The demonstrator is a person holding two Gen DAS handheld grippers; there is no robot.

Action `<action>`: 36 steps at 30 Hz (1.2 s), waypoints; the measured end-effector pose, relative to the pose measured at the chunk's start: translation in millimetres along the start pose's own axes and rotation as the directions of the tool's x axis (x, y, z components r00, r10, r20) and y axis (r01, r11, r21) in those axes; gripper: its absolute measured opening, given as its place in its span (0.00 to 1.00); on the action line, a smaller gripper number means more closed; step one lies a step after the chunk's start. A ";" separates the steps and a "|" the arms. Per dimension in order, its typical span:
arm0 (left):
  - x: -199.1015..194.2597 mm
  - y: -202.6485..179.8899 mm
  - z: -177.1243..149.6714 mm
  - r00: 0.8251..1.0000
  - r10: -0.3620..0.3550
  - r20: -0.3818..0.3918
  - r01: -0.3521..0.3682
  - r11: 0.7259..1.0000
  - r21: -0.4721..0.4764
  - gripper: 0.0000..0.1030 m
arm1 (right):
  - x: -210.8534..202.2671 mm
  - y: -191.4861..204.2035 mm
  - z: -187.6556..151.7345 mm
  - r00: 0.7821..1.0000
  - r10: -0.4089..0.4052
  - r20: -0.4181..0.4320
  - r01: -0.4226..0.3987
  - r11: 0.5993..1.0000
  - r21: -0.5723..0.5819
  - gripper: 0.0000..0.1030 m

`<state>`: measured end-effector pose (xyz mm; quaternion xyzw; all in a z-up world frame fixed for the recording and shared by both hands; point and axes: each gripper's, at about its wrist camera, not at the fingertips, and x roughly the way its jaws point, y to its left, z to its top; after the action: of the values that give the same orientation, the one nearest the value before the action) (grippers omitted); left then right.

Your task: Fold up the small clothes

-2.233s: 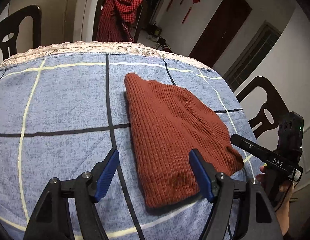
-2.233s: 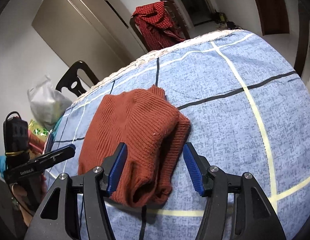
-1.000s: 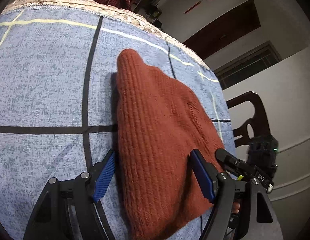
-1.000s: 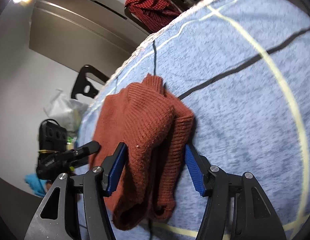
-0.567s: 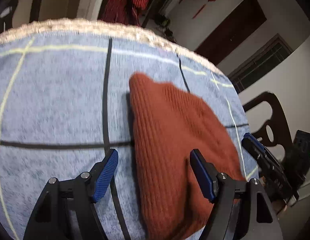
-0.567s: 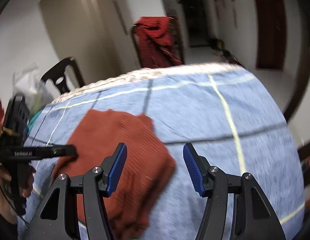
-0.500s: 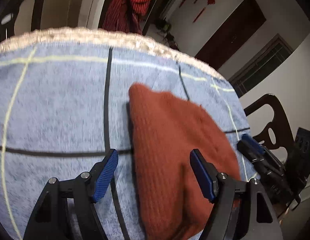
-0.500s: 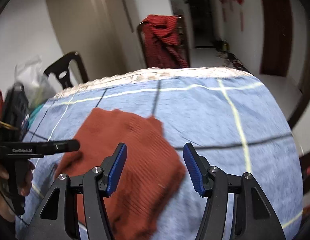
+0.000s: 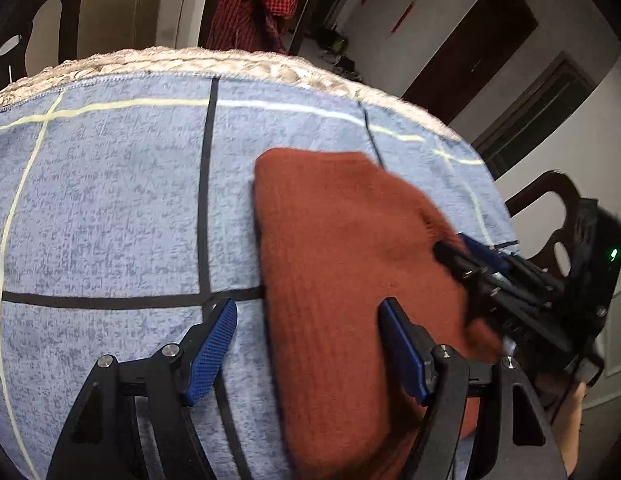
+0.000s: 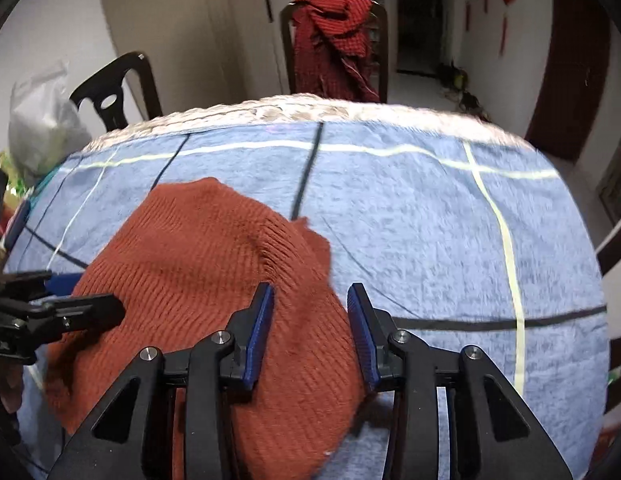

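Observation:
A rust-red knitted garment (image 9: pixel 342 264) lies folded on the blue checked tablecloth (image 9: pixel 110 208). My left gripper (image 9: pixel 308 348) stands open low over the garment's near left edge, and the cloth touches neither pad. In the right wrist view the same garment (image 10: pixel 198 264) runs between the blue pads of my right gripper (image 10: pixel 310 336). Its jaws are closing around the garment's right edge, where the cloth is bunched into a ridge. In the left wrist view the right gripper's fingers (image 9: pixel 482 264) rest on that edge. The left gripper's finger (image 10: pixel 86 312) shows at the garment's left side.
A chair draped with red checked cloth (image 10: pixel 334 32) stands behind the table's woven far edge (image 10: pixel 294 112). A dark chair (image 10: pixel 114 92) and a white plastic bag (image 10: pixel 42 120) are at the back left. Another dark chair (image 9: pixel 550 208) stands to the right. A hand (image 9: pixel 570 432) holds the right gripper.
The right gripper has swung in over the garment's right edge and its jaws have narrowed around the cloth. The left gripper has stayed open at the left edge, its view tilting only a little.

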<state>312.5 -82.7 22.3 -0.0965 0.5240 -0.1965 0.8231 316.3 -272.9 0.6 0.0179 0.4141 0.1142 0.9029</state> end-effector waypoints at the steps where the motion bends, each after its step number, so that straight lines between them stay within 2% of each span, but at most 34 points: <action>1: 0.9 0.0 -0.9 1.000 0.001 -0.002 -0.001 1.000 0.003 0.73 | 0.6 -2.6 -0.8 1.000 0.011 -0.002 -0.011 1.000 0.010 0.38; 5: -3.5 -3.9 -0.6 1.000 0.022 0.004 -0.023 1.000 0.014 0.73 | -12.2 -3.6 -3.4 1.000 0.011 -0.005 -0.011 0.999 0.037 0.38; 7: -15.8 -7.4 -0.9 0.999 0.027 0.038 -0.028 0.999 0.034 0.73 | -32.7 -9.9 -5.3 0.997 0.073 0.021 -0.075 0.993 0.094 0.38; 8: -22.8 -9.9 -1.0 0.998 0.019 0.057 -0.022 0.999 0.046 0.73 | -49.7 -14.9 -13.9 0.989 0.135 0.055 -0.141 0.982 0.128 0.38; 9: -30.1 -12.9 -1.2 0.997 0.013 0.075 -0.017 0.998 0.061 0.73 | -57.5 -14.2 -19.8 0.984 0.164 0.065 -0.172 0.975 0.142 0.38; 12: -46.7 -22.9 -1.8 0.994 -0.009 0.110 -0.003 0.995 0.103 0.73 | -83.8 -13.6 -47.3 0.976 0.208 0.072 -0.217 0.963 0.157 0.38; 15: -48.0 -33.4 -6.2 0.995 -0.058 0.086 0.046 0.990 0.130 0.73 | -92.0 -6.9 -73.2 0.968 0.246 0.044 -0.250 0.951 0.182 0.38; 18: -37.5 -44.8 -12.7 0.997 -0.060 0.053 0.051 0.988 0.148 0.73 | -83.7 -0.8 -85.6 0.965 0.263 0.017 -0.260 0.938 0.231 0.38; 19: -35.7 -47.8 -15.8 0.997 -0.054 0.051 0.046 0.987 0.154 0.73 | -80.3 2.0 -86.6 0.966 0.257 0.007 -0.251 0.938 0.241 0.36; 20: -34.3 -50.4 -18.2 0.998 -0.041 0.056 0.032 0.987 0.158 0.73 | -75.0 4.2 -88.7 0.966 0.257 -0.003 -0.248 0.934 0.258 0.26; 23: -31.7 -55.0 -22.7 0.998 -0.007 0.063 -0.005 0.982 0.189 0.73 | -74.4 -2.2 -90.5 0.970 0.244 0.016 -0.239 0.928 0.286 0.13; 25: -28.6 -55.4 -23.1 0.999 0.015 0.049 -0.024 0.981 0.194 0.73 | -80.9 -2.3 -90.7 0.959 0.278 0.051 -0.281 0.913 0.295 0.11; 29: -24.0 -50.2 -22.0 0.998 0.049 0.046 -0.057 0.979 0.196 0.73 | -100.3 -0.7 -94.0 0.908 0.395 0.138 -0.418 0.850 0.322 0.10; 30: -23.4 -47.9 -22.0 0.997 0.054 0.046 -0.062 0.980 0.191 0.73 | -101.4 0.3 -95.5 0.907 0.397 0.138 -0.420 0.848 0.324 0.10; 31: -22.7 -46.1 -22.2 0.997 0.056 0.044 -0.063 0.981 0.186 0.73 | -99.8 0.4 -96.6 0.918 0.374 0.131 -0.396 0.860 0.322 0.10; 33: -20.3 -43.8 -23.5 0.997 0.064 0.039 -0.070 0.980 0.187 0.73 | -89.2 -1.7 -99.5 0.958 0.272 0.088 -0.286 0.904 0.317 0.10; 34: -18.9 -43.4 -24.3 0.997 0.074 0.036 -0.080 0.979 0.189 0.73 | -81.7 -3.2 -101.7 0.969 0.239 0.062 -0.246 0.912 0.327 0.10; 36: -17.3 -42.3 -27.0 0.996 0.083 0.037 -0.089 0.975 0.201 0.73 | -70.1 -8.0 -105.9 0.956 0.290 0.034 -0.283 0.890 0.357 0.10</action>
<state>272.3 -112.3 40.3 0.0079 0.4933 -0.2117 0.8437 194.0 -302.8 -17.8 0.2418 0.4299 0.1688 0.8533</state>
